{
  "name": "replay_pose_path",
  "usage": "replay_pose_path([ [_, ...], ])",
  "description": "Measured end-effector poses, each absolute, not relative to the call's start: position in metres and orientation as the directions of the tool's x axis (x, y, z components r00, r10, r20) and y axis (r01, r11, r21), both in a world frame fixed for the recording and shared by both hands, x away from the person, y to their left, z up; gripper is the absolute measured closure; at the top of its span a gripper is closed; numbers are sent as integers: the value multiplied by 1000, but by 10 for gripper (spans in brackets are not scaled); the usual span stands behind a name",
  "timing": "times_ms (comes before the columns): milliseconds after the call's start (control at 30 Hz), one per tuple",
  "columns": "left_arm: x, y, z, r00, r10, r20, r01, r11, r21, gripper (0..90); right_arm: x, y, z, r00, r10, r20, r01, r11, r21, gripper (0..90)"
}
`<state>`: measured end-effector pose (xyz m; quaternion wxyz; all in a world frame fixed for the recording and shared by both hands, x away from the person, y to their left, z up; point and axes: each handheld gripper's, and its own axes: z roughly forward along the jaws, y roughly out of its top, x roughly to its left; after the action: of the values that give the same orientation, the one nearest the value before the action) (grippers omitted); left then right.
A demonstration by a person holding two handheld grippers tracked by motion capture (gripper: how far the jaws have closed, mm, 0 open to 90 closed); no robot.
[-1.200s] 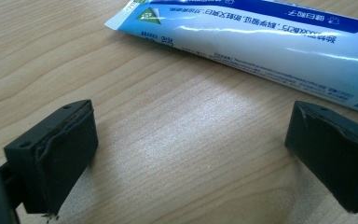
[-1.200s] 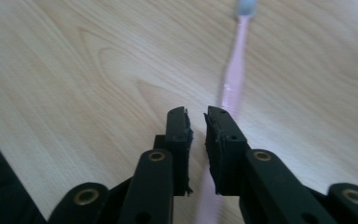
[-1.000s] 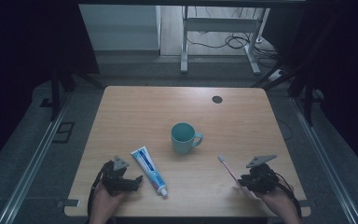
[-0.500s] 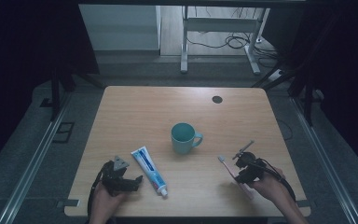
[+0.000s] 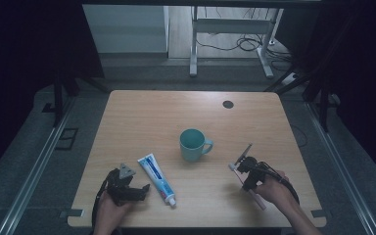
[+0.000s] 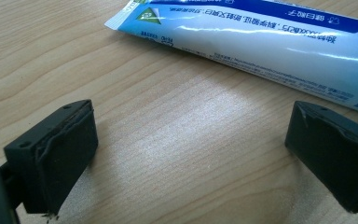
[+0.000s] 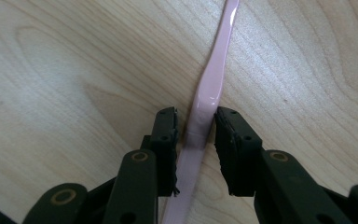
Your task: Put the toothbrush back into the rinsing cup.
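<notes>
A pink toothbrush [image 5: 259,200] lies on the wooden table [image 5: 176,112] at the front right. My right gripper [image 5: 248,182] sits over its handle. In the right gripper view the jaws of that gripper [image 7: 196,121] are closed in on both sides of the toothbrush [image 7: 216,60], which still rests on the wood. A white and blue toothpaste tube [image 5: 156,178] lies at the front left. My left gripper [image 5: 137,188] rests beside it, open. In the left gripper view the toothpaste tube [image 6: 270,37] lies just past the wide-apart jaws of the left gripper [image 6: 191,140]. A teal mug [image 5: 194,144] stands upright mid-table.
A small dark round hole [image 5: 228,104] sits near the table's far right edge. Beyond the table are a metal frame's legs [image 5: 193,49] and cables on the floor. Bare wood spreads across the far half of the table.
My right gripper has moved left from beside the toothbrush onto its handle and its jaws have closed around it. The left gripper, tube and mug have stayed put.
</notes>
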<state>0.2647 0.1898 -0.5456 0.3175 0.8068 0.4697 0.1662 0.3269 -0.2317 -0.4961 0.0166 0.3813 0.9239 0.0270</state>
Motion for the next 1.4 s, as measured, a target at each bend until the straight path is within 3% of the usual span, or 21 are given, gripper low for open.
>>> replay_pose_path([
  [400, 265, 190, -546, 504, 863, -30, 652, -357, 668, 24, 333, -229, -498, -706, 708, 11, 708, 705, 38, 780],
  [667, 265, 190, -546, 503, 864, -30, 652, -356, 669, 24, 333, -233, -498, -721, 691, 48, 693, 719, 54, 784],
  [1400, 265, 190, -546, 503, 864, -30, 652, -356, 669, 24, 327, -237, -462, -738, 672, 58, 662, 706, 252, 784],
])
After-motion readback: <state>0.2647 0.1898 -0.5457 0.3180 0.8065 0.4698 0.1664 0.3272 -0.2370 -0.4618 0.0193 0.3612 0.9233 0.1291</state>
